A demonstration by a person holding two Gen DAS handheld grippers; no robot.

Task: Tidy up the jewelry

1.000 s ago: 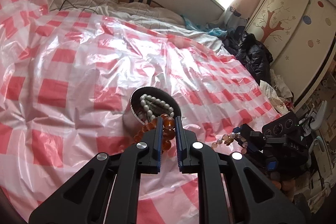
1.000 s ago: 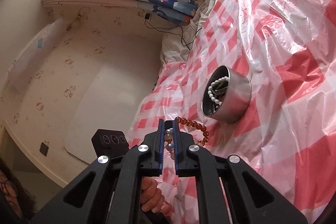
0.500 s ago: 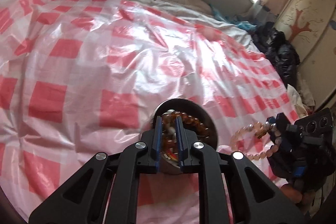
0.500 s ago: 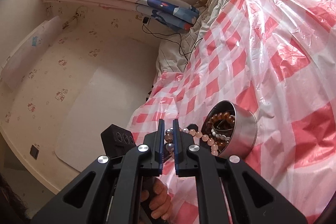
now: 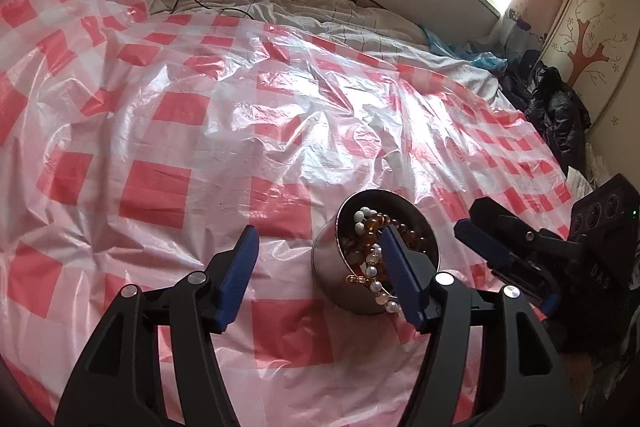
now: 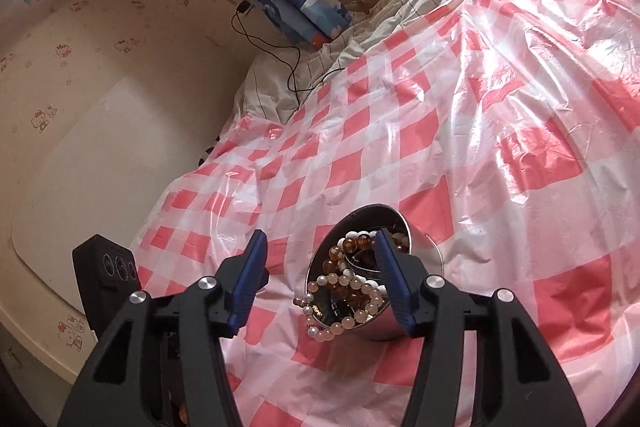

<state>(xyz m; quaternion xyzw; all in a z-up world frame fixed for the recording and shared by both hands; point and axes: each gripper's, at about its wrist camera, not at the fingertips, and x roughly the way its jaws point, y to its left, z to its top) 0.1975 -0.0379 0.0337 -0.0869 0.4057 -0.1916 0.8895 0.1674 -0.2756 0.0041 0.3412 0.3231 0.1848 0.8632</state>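
Left wrist view: round shiny metal tin brims with glossy amber and pearl bead strands on crinkled red-checked plastic sheet; both grippers' fingers just spread, released, empty.

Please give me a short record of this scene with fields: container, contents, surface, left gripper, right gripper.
container: round metal tin, tilted on the sheet
contents: amber bead bracelet, white pearl string, pale pink bead bracelet hanging over the rim
surface: pink checked plastic sheet over a bed
left gripper: jaws open, just opened, nothing held
right gripper: jaws open, just opened, nothing held
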